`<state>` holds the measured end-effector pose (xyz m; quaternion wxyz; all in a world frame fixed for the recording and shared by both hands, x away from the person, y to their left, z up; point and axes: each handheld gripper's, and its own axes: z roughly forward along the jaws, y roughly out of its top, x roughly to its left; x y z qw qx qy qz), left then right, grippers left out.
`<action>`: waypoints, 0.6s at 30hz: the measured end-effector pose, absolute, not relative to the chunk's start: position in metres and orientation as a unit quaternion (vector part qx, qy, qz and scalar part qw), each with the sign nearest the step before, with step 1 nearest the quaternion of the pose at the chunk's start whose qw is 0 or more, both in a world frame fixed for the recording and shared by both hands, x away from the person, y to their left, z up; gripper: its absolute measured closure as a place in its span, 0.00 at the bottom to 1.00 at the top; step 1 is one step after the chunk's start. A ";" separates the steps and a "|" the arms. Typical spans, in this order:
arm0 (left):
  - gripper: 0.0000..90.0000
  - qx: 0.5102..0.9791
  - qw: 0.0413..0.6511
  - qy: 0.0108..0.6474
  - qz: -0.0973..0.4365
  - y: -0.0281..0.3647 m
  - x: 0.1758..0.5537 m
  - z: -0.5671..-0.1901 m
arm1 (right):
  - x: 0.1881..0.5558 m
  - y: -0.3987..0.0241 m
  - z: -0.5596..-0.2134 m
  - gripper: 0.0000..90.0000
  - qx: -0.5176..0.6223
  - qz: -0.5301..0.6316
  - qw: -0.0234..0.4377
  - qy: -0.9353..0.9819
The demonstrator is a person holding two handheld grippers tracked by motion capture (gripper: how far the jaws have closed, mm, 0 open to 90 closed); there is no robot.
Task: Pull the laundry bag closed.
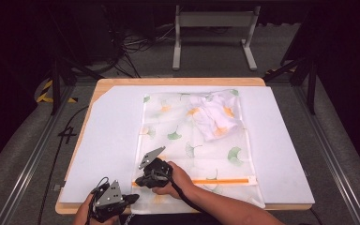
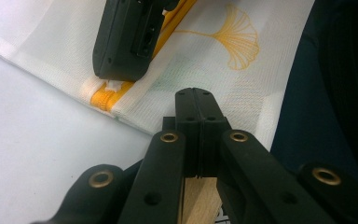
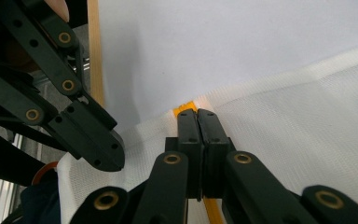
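Tongs of the right gripper (image 3: 198,119) clamp the orange zipper (image 1: 220,181) of the mesh bag (image 1: 194,140). At seven o'clock, left tongs (image 2: 196,105) pinch its corner.

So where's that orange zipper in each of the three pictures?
High view: the zipper runs level across the bag's near end, from the right gripper rightwards.
Left gripper view: top middle, slanting under the right gripper.
Right gripper view: centre, its end at the shut jaw tips.
Shared landmark: the bag's white mesh.
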<state>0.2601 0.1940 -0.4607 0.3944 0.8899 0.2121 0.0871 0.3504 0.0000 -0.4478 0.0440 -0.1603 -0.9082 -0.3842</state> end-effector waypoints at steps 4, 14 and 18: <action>1.00 0.891 0.392 0.212 0.089 0.193 0.260 -0.460 | 0.350 0.000 -0.448 1.00 -0.156 -0.386 0.040 -0.908; 1.00 0.894 0.373 0.209 0.134 0.188 0.263 -0.455 | 0.349 -0.001 -0.446 1.00 -0.146 -0.384 0.031 -0.911; 1.00 0.897 0.361 0.211 0.142 0.188 0.267 -0.455 | 0.349 -0.002 -0.445 1.00 -0.141 -0.382 0.032 -0.913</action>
